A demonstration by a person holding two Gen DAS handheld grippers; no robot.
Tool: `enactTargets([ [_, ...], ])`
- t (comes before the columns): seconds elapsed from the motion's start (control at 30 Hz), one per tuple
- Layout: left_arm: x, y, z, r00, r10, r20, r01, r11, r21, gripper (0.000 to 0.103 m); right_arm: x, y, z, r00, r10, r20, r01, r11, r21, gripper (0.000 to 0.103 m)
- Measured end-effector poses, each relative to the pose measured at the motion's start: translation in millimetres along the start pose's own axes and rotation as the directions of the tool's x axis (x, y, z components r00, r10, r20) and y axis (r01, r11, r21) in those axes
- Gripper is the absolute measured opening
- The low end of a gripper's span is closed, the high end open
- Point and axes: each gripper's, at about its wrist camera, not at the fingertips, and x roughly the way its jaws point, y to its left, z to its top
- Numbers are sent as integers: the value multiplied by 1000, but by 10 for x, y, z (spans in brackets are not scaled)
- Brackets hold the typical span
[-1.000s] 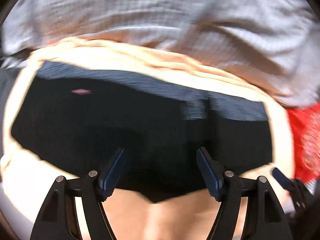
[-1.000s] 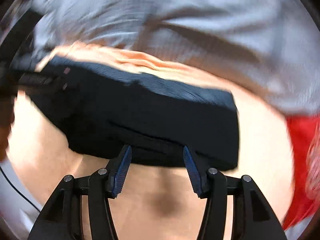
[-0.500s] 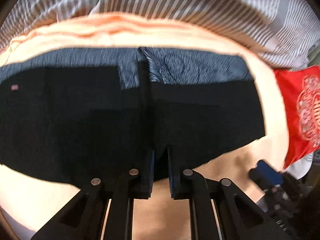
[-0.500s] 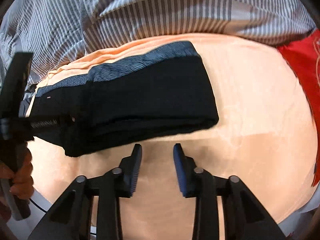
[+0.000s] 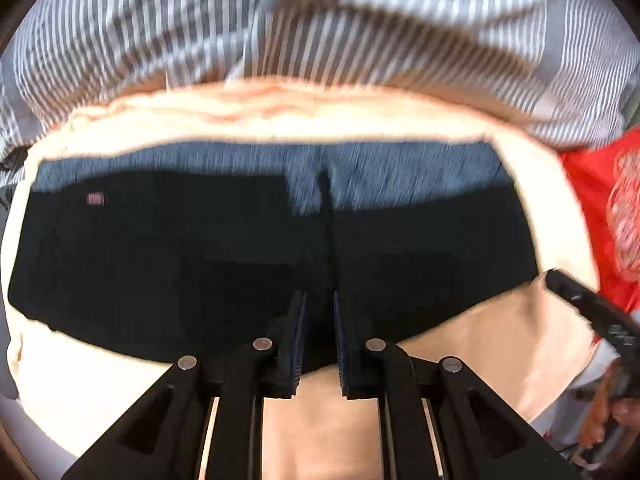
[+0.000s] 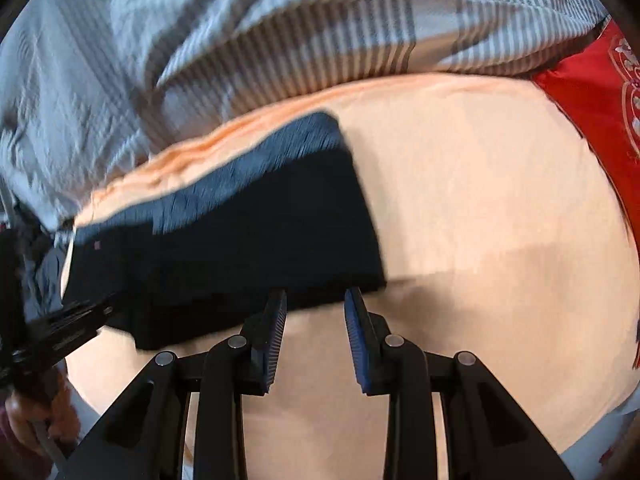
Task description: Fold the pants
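Note:
The dark navy pants (image 5: 224, 264) lie folded in a wide band on a peach towel (image 5: 500, 344), with a lighter blue strip along the far edge and a small pink label at the left. My left gripper (image 5: 320, 308) is nearly shut over the pants' near edge at the centre seam; a narrow gap shows between its pads, and whether cloth is pinched is unclear. In the right wrist view the pants (image 6: 248, 240) lie to the left, and my right gripper (image 6: 316, 300) is open at their near right corner. The left gripper (image 6: 60, 328) shows at the left edge there.
A grey striped bedsheet (image 5: 320, 28) lies bunched behind the towel. A red cloth with a pale pattern (image 5: 600, 220) lies at the right; it also shows in the right wrist view (image 6: 592, 92). The peach towel (image 6: 500, 200) extends right of the pants.
My left gripper closed from wide open to nearly shut over the pants' near edge. My right gripper narrowed, then opened a little and moved in to the pants' near right corner.

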Motion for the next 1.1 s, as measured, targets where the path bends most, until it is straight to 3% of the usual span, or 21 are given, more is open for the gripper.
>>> enactTargets([
  [0.1, 47, -164, 262, 1000, 13, 29, -14, 1000, 27, 14, 88, -23, 273, 1000, -1, 27, 1, 1000, 15, 33],
  [0.2, 367, -354, 422, 999, 40, 9, -40, 998, 43, 14, 244, -28, 489, 999, 31, 22, -33, 998, 54, 33],
  [0.33, 775, -232, 255, 992, 103, -68, -103, 995, 5, 14, 556, 51, 456, 997, 57, -59, -53, 997, 64, 33],
  [0.4, 735, -178, 154, 996, 87, -14, -87, 996, 0, 14, 666, 95, 353, 997, 34, -64, -32, 999, 24, 33],
  [0.53, 712, -279, 92, 989, 149, -7, -148, 986, 80, 14, 660, 123, 329, 998, 28, -51, -29, 999, -20, 33],
  [0.7, 580, -214, 108, 992, 122, -37, -123, 992, -35, 14, 612, 147, 374, 995, 30, -93, -35, 998, -54, 33],
  [0.87, 247, -151, -56, 994, 110, 10, -110, 993, -38, 14, 464, 195, 319, 996, 6, -94, -17, 993, -121, 33],
  [1.1, -46, 7, -254, 993, 112, 21, -108, 984, -138, 15, 305, 234, 219, 991, 30, -132, -46, 992, -119, 34],
])
